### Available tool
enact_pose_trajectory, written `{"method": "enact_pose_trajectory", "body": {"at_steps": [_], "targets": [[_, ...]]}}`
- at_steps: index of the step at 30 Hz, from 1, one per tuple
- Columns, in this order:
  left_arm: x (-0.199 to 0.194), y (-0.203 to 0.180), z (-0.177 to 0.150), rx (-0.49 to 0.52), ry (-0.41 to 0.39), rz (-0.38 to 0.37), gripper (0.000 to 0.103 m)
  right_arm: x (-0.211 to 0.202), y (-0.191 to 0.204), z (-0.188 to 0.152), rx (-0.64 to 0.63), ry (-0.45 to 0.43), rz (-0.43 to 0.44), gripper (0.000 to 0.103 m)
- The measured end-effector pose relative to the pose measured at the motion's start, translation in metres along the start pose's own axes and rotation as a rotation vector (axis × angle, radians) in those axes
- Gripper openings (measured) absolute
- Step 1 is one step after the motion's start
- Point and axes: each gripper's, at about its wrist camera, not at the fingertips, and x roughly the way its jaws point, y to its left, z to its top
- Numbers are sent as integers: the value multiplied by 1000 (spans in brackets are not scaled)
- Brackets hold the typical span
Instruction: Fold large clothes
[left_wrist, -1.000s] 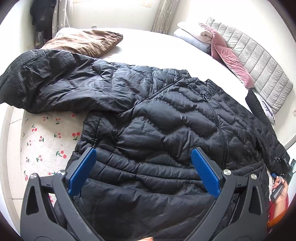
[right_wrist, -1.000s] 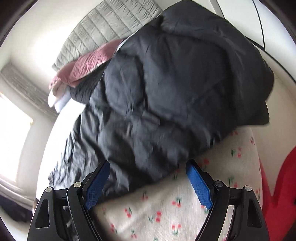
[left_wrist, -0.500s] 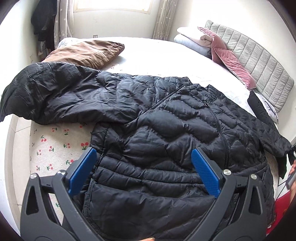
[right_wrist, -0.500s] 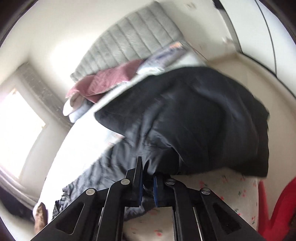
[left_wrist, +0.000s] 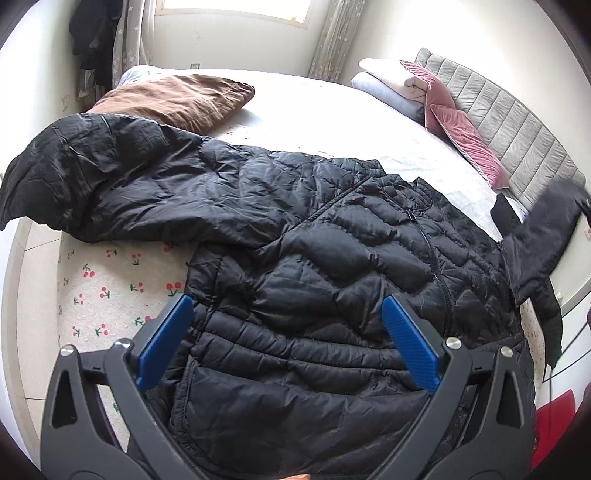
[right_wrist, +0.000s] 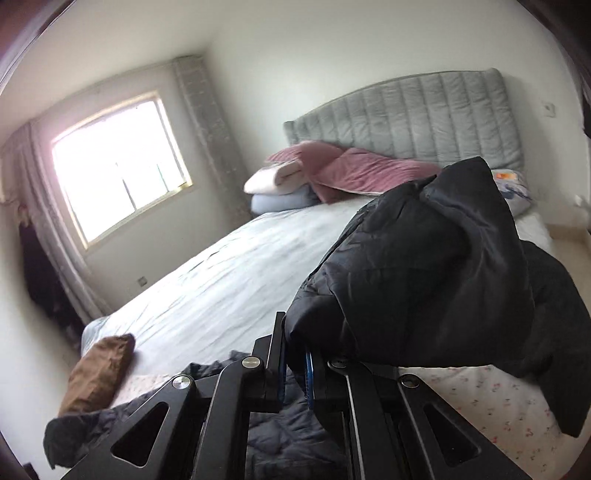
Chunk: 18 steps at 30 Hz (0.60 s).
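Note:
A black quilted puffer jacket lies front-up and zipped on the bed, its left sleeve stretched out to the left. My left gripper is open, hovering above the jacket's lower body. My right gripper is shut on the jacket's right sleeve and holds it lifted above the bed; that raised sleeve also shows at the right edge of the left wrist view.
The bed has a white sheet and a cherry-print cover near the front edge. A brown pillow lies at the back left. Pink and white pillows lean on the grey headboard. A window is behind.
My right gripper closed on the right sleeve and lifted it up off the bed. My left gripper stayed open and drew back slightly from the jacket.

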Motion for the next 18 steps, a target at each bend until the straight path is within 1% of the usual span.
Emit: {"method": "enact_pose_trajectory", "body": {"at_steps": [2, 3, 5, 7, 9, 12, 13, 14, 15, 16, 18], "targets": [[0, -2, -1, 7, 0, 0, 102, 10, 28, -9, -38, 28, 44, 7], [0, -2, -1, 9, 0, -2, 102, 20, 48, -17, -63, 53, 72, 7], [-1, -3, -1, 11, -1, -6, 102, 34, 73, -29, -94, 88, 101, 7], [-2, -3, 0, 8, -3, -6, 102, 54, 100, -51, -135, 143, 134, 7], [-2, -2, 0, 4, -6, -8, 102, 70, 117, -73, -169, 191, 148, 8], [-4, 1, 1, -5, -7, -9, 102, 93, 135, -111, -213, 313, 167, 15], [-5, 2, 1, -7, -7, -7, 102, 105, 139, -127, -225, 391, 193, 25], [-5, 3, 1, -9, -8, -3, 102, 99, 140, -143, -230, 436, 210, 36], [-5, 4, 2, -12, -10, 0, 102, 106, 141, -154, -232, 493, 228, 40], [-5, 5, 2, -15, -10, 0, 102, 102, 144, -161, -235, 508, 235, 45], [-5, 7, 3, -23, -9, -2, 102, 100, 141, -164, -238, 499, 238, 47]]}}
